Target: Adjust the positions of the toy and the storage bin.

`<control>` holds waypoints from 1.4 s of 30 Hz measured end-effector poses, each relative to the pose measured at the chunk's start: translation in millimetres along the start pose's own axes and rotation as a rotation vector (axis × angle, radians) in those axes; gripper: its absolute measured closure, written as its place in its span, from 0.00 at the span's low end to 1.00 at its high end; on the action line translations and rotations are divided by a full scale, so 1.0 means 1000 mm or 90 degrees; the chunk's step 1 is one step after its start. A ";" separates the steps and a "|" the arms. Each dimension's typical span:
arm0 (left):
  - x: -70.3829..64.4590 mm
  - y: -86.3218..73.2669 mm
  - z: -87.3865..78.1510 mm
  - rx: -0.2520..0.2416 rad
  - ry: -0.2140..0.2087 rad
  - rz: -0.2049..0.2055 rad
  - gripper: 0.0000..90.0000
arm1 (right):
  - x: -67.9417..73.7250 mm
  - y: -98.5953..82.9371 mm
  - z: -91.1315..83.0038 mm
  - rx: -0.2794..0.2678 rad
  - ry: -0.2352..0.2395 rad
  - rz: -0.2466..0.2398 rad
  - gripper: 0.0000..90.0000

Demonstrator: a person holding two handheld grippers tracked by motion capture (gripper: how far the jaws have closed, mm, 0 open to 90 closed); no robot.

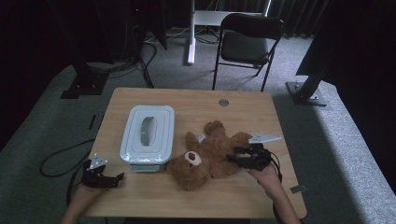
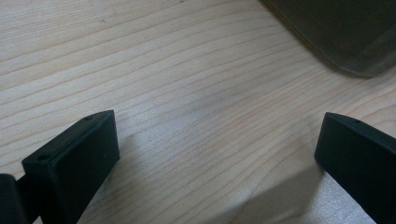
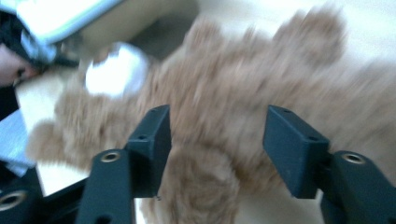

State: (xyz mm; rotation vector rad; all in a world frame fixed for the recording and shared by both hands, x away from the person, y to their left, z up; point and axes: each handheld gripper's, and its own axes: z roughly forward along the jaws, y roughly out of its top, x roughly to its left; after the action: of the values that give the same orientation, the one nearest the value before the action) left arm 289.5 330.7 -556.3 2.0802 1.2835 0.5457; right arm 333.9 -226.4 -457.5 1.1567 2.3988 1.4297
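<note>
From the high view, the teddy bear (image 1: 205, 156) lies on its back on the table (image 1: 252, 112), just to the right of the white lidded box (image 1: 147, 133). Its long axis runs diagonally: the head points toward you and to the left, the legs go away and to the right. Your right gripper (image 1: 236, 155) is already at the bear's right flank, at one of its limbs, so this hand is clearly the nearer one. Your left gripper (image 1: 119, 177) rests low near the front left corner, well apart from the bear, with the box between.

In the left gripper view, the jaws stand wide open over bare wood, holding nothing; a dark corner of the box (image 2: 345, 32) shows at the upper right.

In the right gripper view, which is blurred, the jaws are open at a medium width, and a furry limb (image 3: 198, 186) of the bear lies between them, not yet pinched. The body (image 3: 243, 93) spreads straight ahead, across the jaws. I judge you only need to close here.
</note>
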 end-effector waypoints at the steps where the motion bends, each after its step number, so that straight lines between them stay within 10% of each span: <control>1: 0.000 0.000 0.000 0.000 0.000 0.000 0.01 | -0.004 0.012 0.001 -0.014 0.004 0.006 0.42; 8: 0.000 0.000 0.000 0.000 0.000 0.000 0.01 | -0.008 0.036 0.032 0.003 0.003 0.016 0.28; 23: 0.000 0.000 0.000 0.000 0.000 0.000 0.01 | 0.004 0.013 0.084 0.123 -0.063 -0.063 0.13; 34: 0.000 0.000 0.000 0.000 0.000 0.000 0.01 | 0.007 0.008 0.091 0.083 -0.070 -0.059 0.67; 42: 0.000 0.000 0.000 0.000 0.000 0.000 0.01 | -0.007 0.017 0.072 -0.016 -0.114 0.001 0.75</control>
State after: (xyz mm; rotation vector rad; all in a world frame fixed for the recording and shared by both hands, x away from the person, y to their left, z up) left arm 289.5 330.7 -556.3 2.0801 1.2835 0.5456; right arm 380.5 -175.8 -484.9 1.2245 2.2526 1.2938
